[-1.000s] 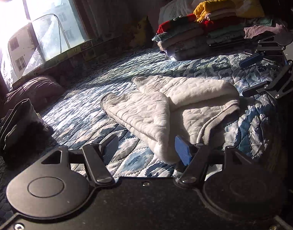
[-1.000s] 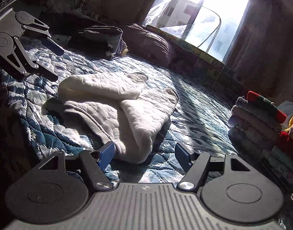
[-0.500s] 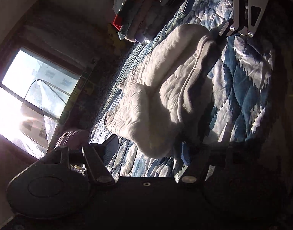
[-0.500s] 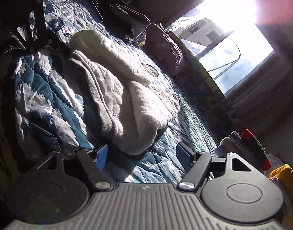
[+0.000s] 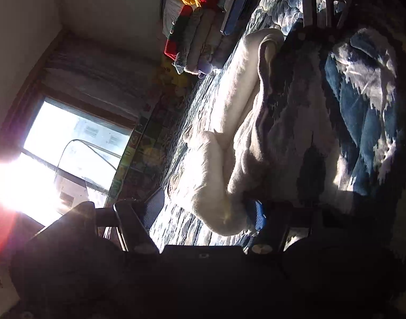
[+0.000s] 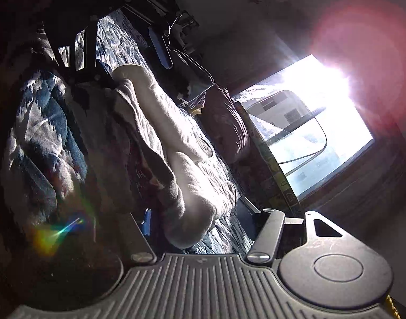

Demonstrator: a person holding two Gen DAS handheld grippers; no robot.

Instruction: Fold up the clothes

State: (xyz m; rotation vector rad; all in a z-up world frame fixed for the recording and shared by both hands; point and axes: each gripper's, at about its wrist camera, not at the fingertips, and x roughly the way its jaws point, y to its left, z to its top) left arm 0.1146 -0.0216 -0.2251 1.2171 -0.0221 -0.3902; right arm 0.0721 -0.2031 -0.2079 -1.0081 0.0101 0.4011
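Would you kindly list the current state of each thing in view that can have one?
White sweatshirt: partly folded, lying on the quilt.
Left gripper: open, straddling one end of the sweatshirt.
Right gripper: open, straddling the other end.
Clothes stack: folded, piled.
Quilt: spread over the bed, wrinkled.

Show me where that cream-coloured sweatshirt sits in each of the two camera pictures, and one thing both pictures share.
Left wrist view: the cream sweatshirt runs diagonally through the middle, from upper right to the bottom centre between the tongs.
Right wrist view: the cream sweatshirt runs from upper left to the bottom centre between the tongs.
Shared landmark: the bright window, at left in the left view, at right in the right.
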